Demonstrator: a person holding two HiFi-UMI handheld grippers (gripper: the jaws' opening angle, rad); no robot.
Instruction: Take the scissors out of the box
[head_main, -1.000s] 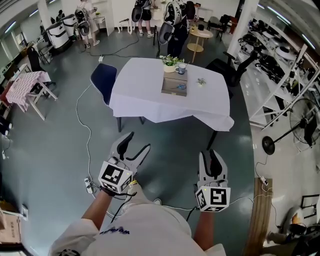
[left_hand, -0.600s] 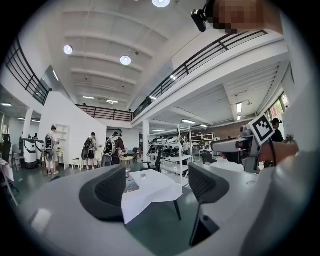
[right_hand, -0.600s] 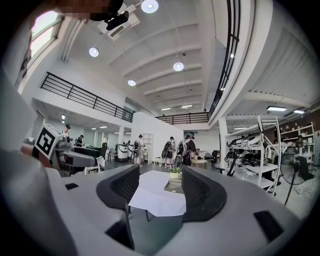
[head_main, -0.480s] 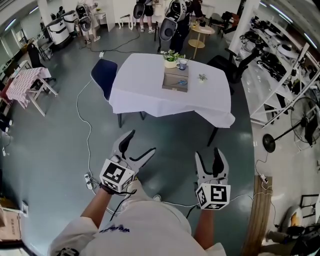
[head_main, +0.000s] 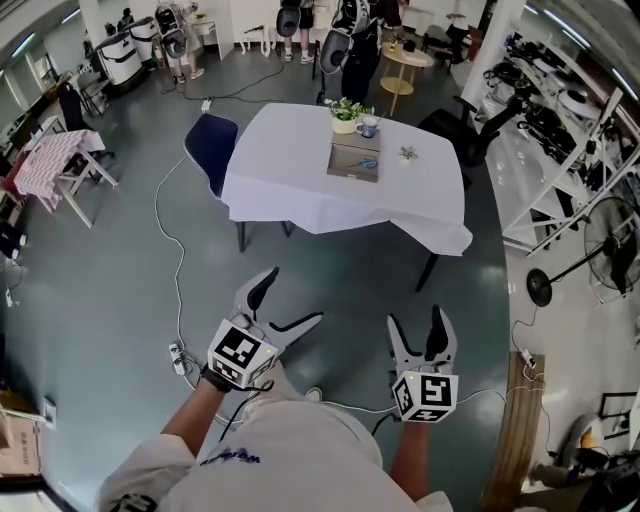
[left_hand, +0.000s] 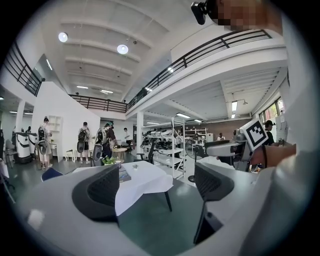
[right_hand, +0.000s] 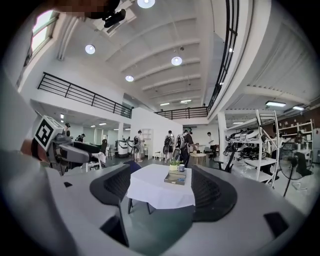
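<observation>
Far ahead, a flat grey box (head_main: 355, 158) lies on the white-clothed table (head_main: 300, 190), with blue-handled scissors (head_main: 366, 164) inside it. The same box (right_hand: 175, 178) shows small between the jaws in the right gripper view. Both grippers hang over the floor, well short of the table. My left gripper (head_main: 290, 300) is opening its jaws wide, with nothing between them. My right gripper (head_main: 415, 322) is also opening and is empty. In the left gripper view the table (left_hand: 145, 182) stands behind the left jaw.
A potted plant (head_main: 345, 112), a mug (head_main: 369, 127) and a small sprig (head_main: 405, 154) share the table. A blue chair (head_main: 208, 150) stands at its left. Cables (head_main: 175, 270) cross the floor. Shelving (head_main: 560, 120) and a fan (head_main: 605, 245) line the right. People (head_main: 350, 30) stand beyond the table.
Both grippers' jaws have spread much wider. Both hands have sunk a little in the head view.
</observation>
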